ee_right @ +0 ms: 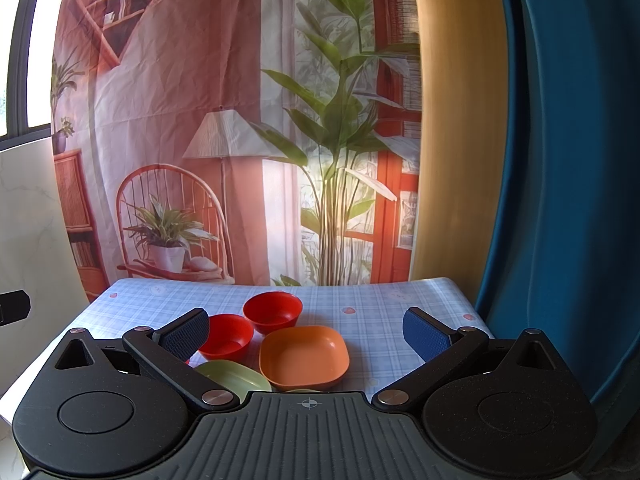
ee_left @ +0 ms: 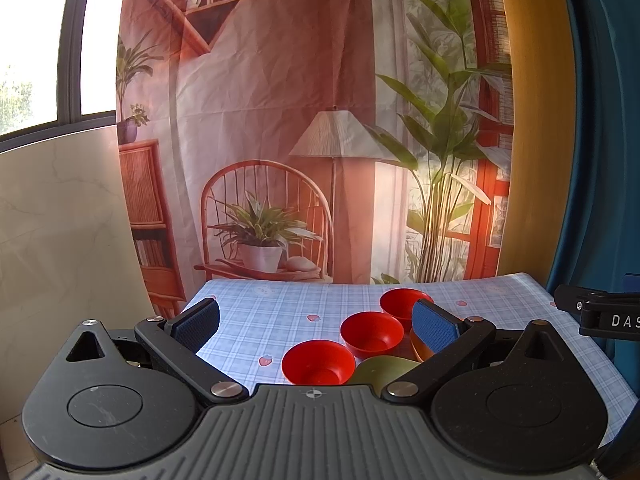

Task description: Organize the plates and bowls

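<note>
Three red bowls stand in a diagonal row on the checked tablecloth: near, middle and far. A green dish lies beside the near bowl, and an orange dish is partly hidden behind my left gripper's right finger. My left gripper is open and empty above the bowls. In the right wrist view I see two red bowls, the orange square dish and the green dish. My right gripper is open and empty above the orange dish.
The table stands against a printed backdrop cloth. A blue curtain hangs at the right, next to the table's right edge. The other gripper's black body shows at the right edge of the left wrist view.
</note>
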